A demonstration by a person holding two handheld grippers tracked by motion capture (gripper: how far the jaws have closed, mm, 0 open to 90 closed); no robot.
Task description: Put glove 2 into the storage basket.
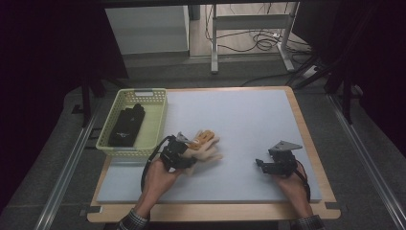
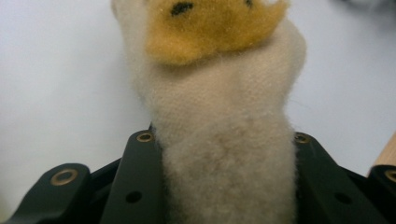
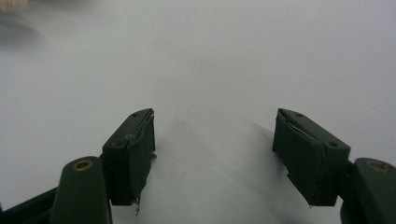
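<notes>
A cream plush toy (image 1: 206,146) with an orange-yellow patch is held a little above the pale mat, just right of the basket. My left gripper (image 1: 184,155) is shut on it. In the left gripper view the toy (image 2: 224,140) fills the gap between the two black jaws, which press on its fuzzy body from both sides. My right gripper (image 1: 261,164) rests low over the mat at the right, held by a hand. In the right gripper view its jaws (image 3: 212,154) stand wide apart with only bare mat between them.
A pale green slotted basket (image 1: 155,122) sits at the mat's left edge with a black object (image 1: 127,125) lying in it. The pale mat (image 1: 239,120) covers a wooden tabletop (image 1: 316,158). Desk legs and cables stand on the floor beyond.
</notes>
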